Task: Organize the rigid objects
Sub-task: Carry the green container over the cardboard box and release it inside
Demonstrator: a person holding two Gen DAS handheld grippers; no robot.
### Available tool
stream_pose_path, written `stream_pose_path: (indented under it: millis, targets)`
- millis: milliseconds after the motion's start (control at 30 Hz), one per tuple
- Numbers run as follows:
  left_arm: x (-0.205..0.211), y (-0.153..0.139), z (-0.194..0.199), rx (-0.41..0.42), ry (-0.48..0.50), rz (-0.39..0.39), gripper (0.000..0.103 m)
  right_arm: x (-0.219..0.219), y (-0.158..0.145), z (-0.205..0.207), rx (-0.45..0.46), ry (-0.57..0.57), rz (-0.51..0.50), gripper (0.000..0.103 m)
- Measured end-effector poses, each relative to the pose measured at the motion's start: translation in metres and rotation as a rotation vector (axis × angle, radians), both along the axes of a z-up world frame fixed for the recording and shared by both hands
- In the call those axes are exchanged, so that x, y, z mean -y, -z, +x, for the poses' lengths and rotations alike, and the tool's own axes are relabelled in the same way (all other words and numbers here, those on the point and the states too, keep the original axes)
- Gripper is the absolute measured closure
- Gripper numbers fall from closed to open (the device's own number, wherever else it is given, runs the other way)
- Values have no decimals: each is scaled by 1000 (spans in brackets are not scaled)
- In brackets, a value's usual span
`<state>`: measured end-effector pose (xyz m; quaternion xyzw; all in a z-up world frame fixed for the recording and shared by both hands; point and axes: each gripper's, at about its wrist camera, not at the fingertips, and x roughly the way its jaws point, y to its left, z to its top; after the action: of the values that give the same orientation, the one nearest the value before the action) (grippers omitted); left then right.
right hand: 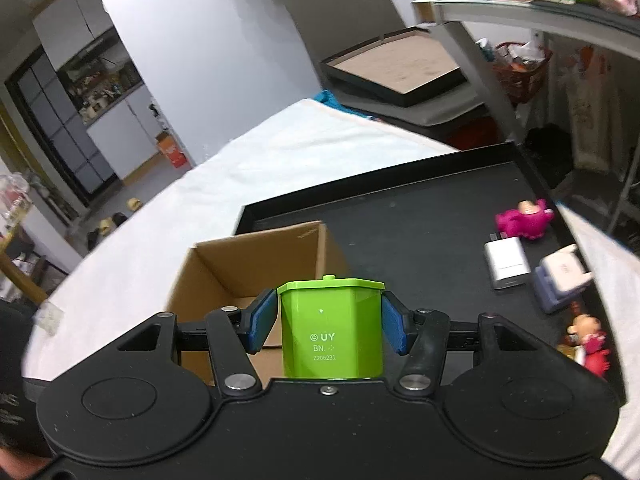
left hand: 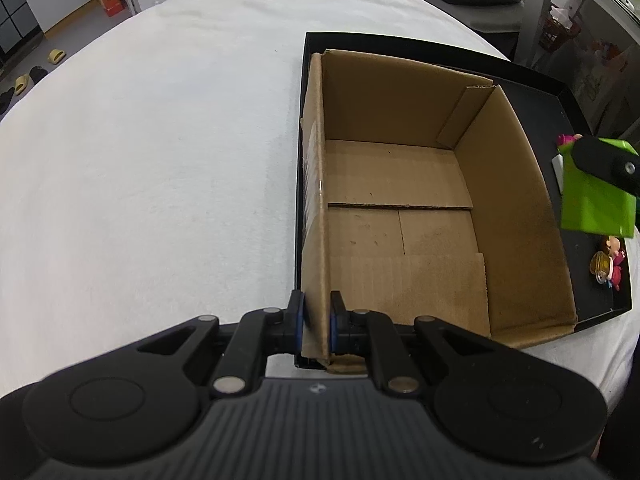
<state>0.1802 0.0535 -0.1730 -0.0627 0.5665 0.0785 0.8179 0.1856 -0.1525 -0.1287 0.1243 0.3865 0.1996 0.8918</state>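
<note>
An open, empty cardboard box (left hand: 400,208) stands in a black tray (left hand: 532,84) on a white-covered table. My left gripper (left hand: 317,320) is shut on the box's near left wall. My right gripper (right hand: 330,320) is shut on a green plastic container (right hand: 331,328), held above the tray just right of the box (right hand: 256,268). The same container (left hand: 596,196) and one right finger (left hand: 608,160) show at the right edge of the left wrist view.
On the tray (right hand: 420,208) lie a pink toy (right hand: 524,220), a white adapter (right hand: 506,266), a lilac and white block (right hand: 560,276) and a small red figure (right hand: 592,340). Small figures (left hand: 610,264) show beside the box. A second tray (right hand: 400,68) lies beyond the table.
</note>
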Motion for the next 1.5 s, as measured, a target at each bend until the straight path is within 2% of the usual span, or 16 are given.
stream_pose_path:
  millis: [333, 633, 767, 1233, 1333, 1400, 1500]
  targets:
    - [-10, -6, 5, -3, 27, -34, 91, -39, -7, 6, 14, -69, 21, 48]
    - [-13, -1, 8, -21, 37, -53, 92, -70, -1, 12, -7, -111, 7, 48]
    - [-16, 4, 11, -35, 20, -65, 92, -72, 4, 15, -21, -112, 4, 48]
    - [-15, 1, 13, -45, 53, -72, 91, -75, 9, 28, -25, -109, 45, 48]
    - [-15, -3, 13, -47, 57, -58, 89, -78, 10, 26, -41, -137, 40, 46]
    - [-14, -5, 13, -48, 58, -45, 87, -78, 10, 24, -39, -143, 28, 38]
    - [-13, -9, 11, -47, 53, -27, 71, -73, 8, 21, -39, -127, 19, 34]
